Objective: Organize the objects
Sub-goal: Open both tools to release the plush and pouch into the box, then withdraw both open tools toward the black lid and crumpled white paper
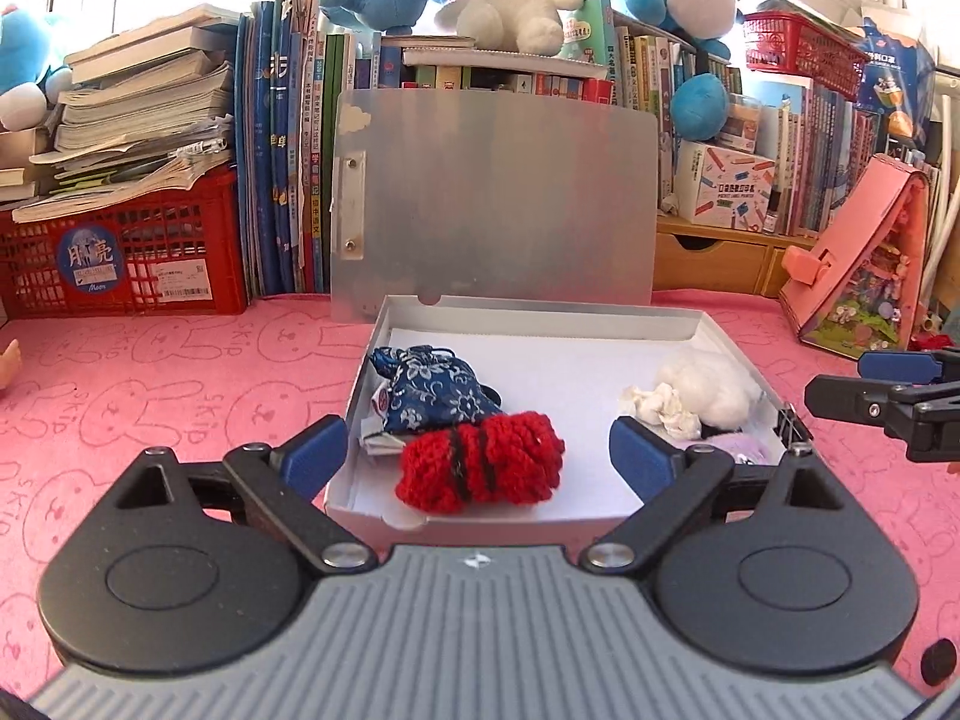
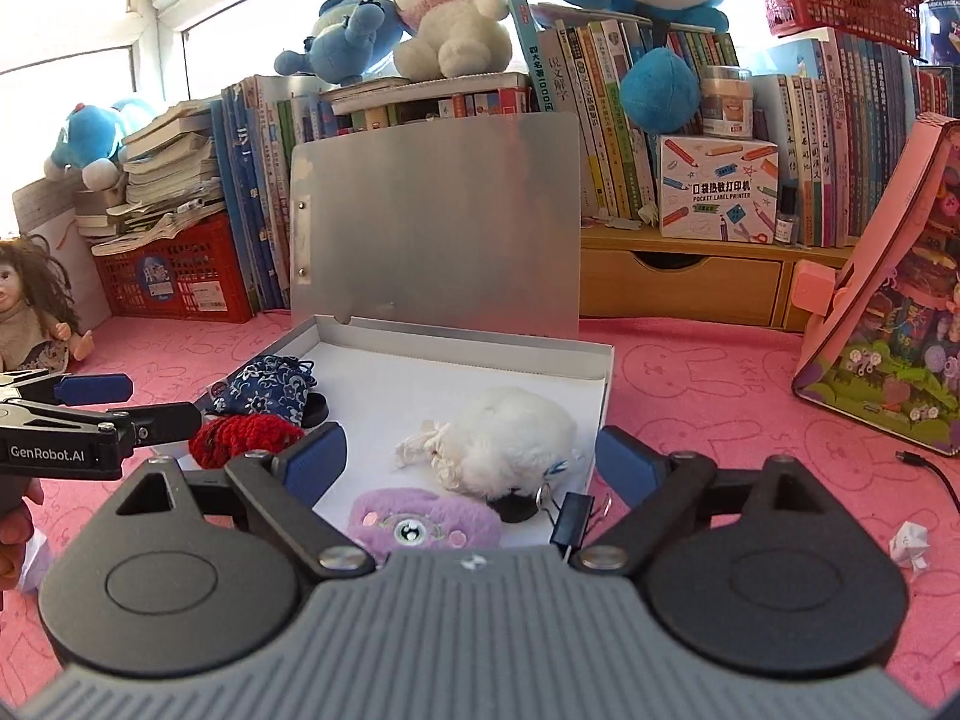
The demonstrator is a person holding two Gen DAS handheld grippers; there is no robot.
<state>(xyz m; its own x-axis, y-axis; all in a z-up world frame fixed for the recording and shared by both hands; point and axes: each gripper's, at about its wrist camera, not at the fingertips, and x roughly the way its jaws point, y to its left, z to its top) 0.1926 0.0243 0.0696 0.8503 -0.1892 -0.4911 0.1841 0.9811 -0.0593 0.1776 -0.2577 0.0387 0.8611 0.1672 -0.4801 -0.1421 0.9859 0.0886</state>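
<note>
A shallow white box (image 1: 540,309) lies on the pink tablecloth with its grey lid (image 1: 498,204) standing upright behind it. Inside lie a blue floral pouch (image 1: 432,390), a red knitted bundle (image 1: 480,465), a white fluffy toy (image 2: 510,432) with a crumpled white rag (image 2: 420,447), a purple fuzzy piece (image 2: 420,525) and a black binder clip (image 2: 570,519). My left gripper (image 1: 480,453) hovers open at the box's near edge, above the red bundle, holding nothing. My right gripper (image 2: 471,462) is open over the box's near right corner, also empty. Each gripper shows in the other's view, the right gripper (image 1: 864,381) and the left gripper (image 2: 129,405).
Books, plush toys and a red crate (image 1: 120,264) line the back. A wooden drawer unit (image 2: 678,288) and a pink toy house (image 2: 888,312) stand at right. A doll (image 2: 30,312) sits at far left. Crumpled paper (image 2: 909,543) and a cable (image 2: 930,468) lie on the cloth.
</note>
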